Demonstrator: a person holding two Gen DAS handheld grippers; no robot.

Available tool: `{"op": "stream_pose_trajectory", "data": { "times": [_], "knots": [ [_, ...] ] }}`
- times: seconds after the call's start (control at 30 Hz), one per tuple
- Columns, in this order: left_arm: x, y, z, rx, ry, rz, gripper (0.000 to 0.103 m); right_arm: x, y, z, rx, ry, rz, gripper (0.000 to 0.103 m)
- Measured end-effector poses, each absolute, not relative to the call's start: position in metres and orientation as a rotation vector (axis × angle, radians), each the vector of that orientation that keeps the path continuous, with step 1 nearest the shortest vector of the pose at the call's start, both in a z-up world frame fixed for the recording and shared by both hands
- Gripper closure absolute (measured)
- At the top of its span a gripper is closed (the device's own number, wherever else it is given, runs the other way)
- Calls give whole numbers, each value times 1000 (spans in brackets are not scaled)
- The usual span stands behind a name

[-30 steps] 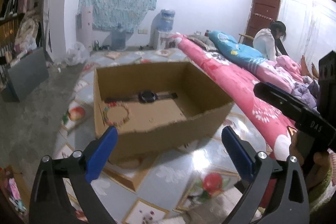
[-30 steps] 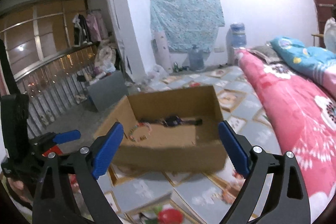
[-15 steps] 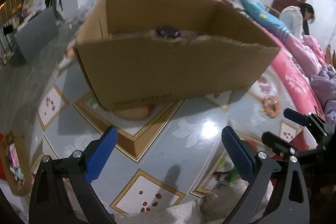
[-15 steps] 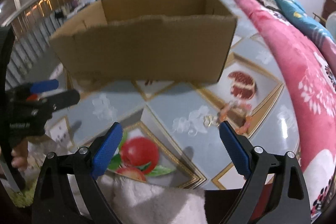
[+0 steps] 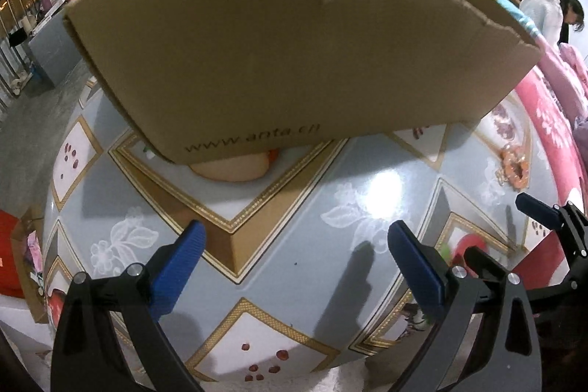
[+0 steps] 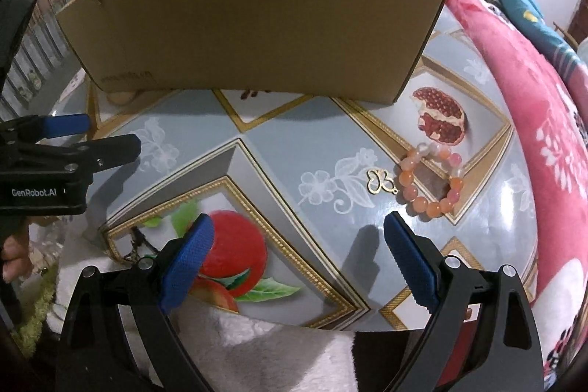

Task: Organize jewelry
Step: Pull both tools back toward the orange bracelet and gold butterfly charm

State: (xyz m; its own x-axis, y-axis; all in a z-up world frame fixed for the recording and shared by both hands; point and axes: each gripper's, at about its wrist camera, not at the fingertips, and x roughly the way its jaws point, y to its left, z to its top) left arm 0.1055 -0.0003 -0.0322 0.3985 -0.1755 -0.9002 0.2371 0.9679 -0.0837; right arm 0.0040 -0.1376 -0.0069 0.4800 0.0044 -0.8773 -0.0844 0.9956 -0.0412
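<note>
An orange and pink bead bracelet point(image 6: 430, 179) lies on the patterned floor mat, with a small gold butterfly charm point(image 6: 380, 180) just left of it. The bracelet also shows in the left wrist view point(image 5: 514, 165) at the far right. A brown cardboard box point(image 6: 253, 21) stands behind them; its near wall fills the left wrist view point(image 5: 294, 50) and hides its inside. My right gripper point(image 6: 297, 256) is open and empty, low over the mat, with the bracelet just beyond its right finger. My left gripper point(image 5: 296, 263) is open and empty in front of the box.
The mat point(image 6: 301, 142) has grey tiles with gold borders and fruit pictures. A pink floral quilt point(image 6: 533, 105) runs along the right. A person point(image 5: 547, 13) sits at the far right. A white fluffy rug edge point(image 6: 264, 348) lies under the grippers.
Both grippers have dropped from above the box down to near the floor. The box inside with the watch and bracelet is now hidden. The orange bracelet and charm have come into close view.
</note>
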Motion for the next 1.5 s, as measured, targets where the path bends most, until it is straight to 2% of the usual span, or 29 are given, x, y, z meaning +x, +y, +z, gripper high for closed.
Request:
{"op": "stream_pose_trajectory", "data": {
  "times": [0.3, 1.1, 1.5],
  "knots": [
    [114, -17, -37, 160, 1133, -224, 6, 13, -143, -10, -68, 1087, 48, 8],
    [114, -23, -38, 179, 1138, -227, 5, 25, -164, -13, -20, 1100, 45, 8],
    [114, -22, -37, 182, 1135, -227, 4, 14, -174, 9, 68, 973, 128, 8]
  ]
}}
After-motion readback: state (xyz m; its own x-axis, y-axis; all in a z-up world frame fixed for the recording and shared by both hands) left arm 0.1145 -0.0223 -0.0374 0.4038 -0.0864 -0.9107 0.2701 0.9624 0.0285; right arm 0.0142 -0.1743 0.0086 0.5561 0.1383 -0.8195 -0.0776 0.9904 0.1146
